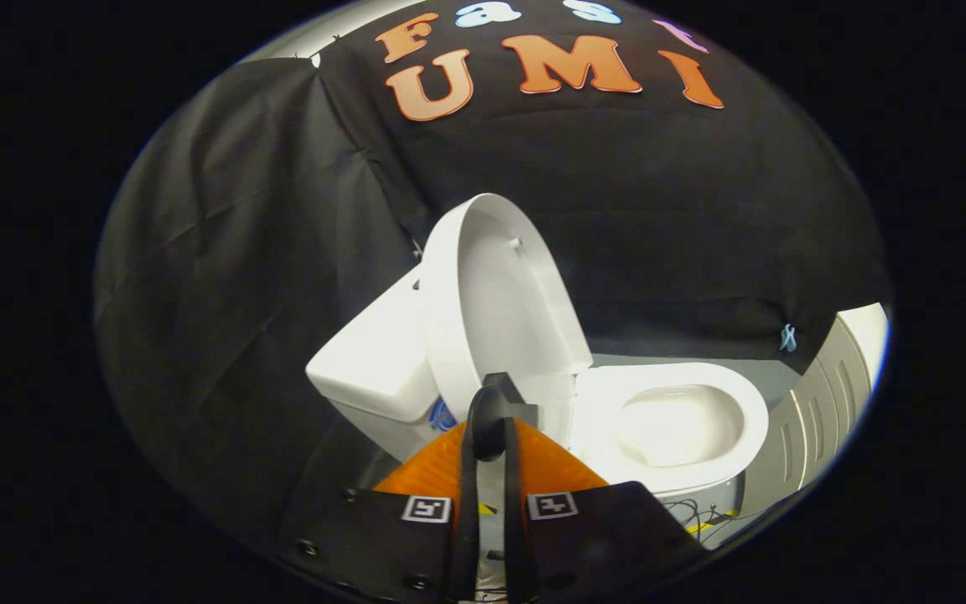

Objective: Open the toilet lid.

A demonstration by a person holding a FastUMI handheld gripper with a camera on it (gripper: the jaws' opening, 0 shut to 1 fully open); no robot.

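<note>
White lid (pixel 504 310) stands raised against the tank (pixel 378 361), bowl (pixel 676 424) bare beside it, so I judge the opening done; my fingers (pixel 491 419), pressed nearly together on nothing just short of the lid, need only back away.

The toilet lid (pixel 504 310) stands raised, leaning back against the white tank (pixel 374 361), and the seat (pixel 676 419) and bowl lie open beside it. The gripper (pixel 490 419) has its fingers drawn close together, tips just before the lid's lower edge, gripping nothing.
</note>
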